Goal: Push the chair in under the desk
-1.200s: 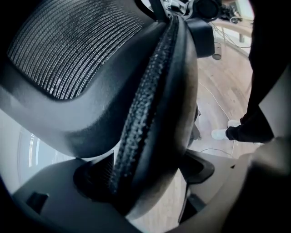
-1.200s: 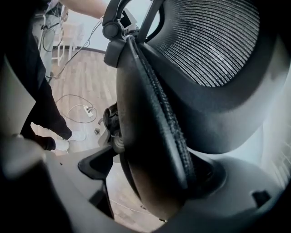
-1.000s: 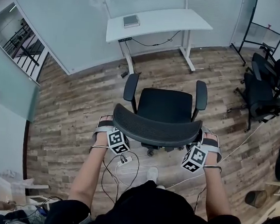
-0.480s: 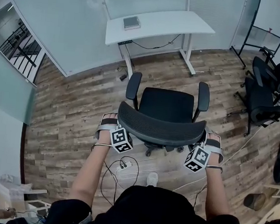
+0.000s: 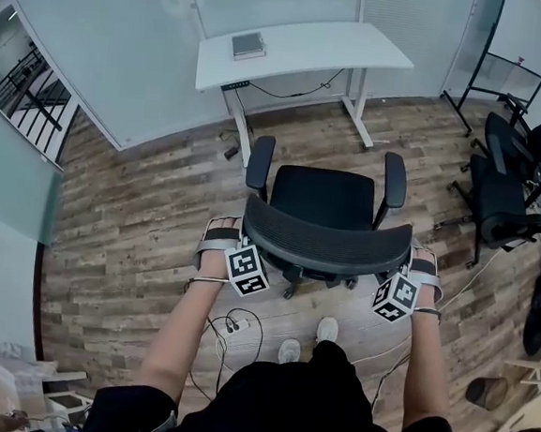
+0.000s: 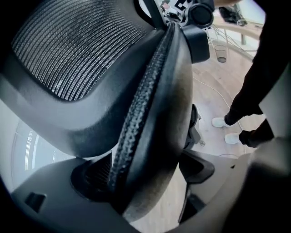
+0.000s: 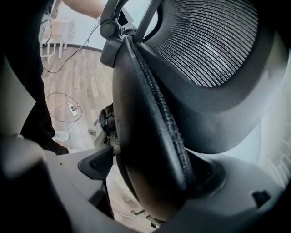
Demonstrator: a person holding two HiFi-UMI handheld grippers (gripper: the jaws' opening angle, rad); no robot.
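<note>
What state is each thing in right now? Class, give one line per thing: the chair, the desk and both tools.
chair: upright on the floor, facing the desk, not yet under it.
desk: stands beyond the chair, with a flat box lying on top.
left tool: closed on the left rim of the chair's backrest.
right tool: closed on the right rim of the backrest.

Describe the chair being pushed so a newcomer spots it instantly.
Find the white rectangular desk against the glass wall; on the wood floor in front stands a black mesh-back office chair with armrests. Unlike the black chairs parked at the right, its backrest is clamped at both ends by the left hand-held gripper and right hand-held gripper.
</note>
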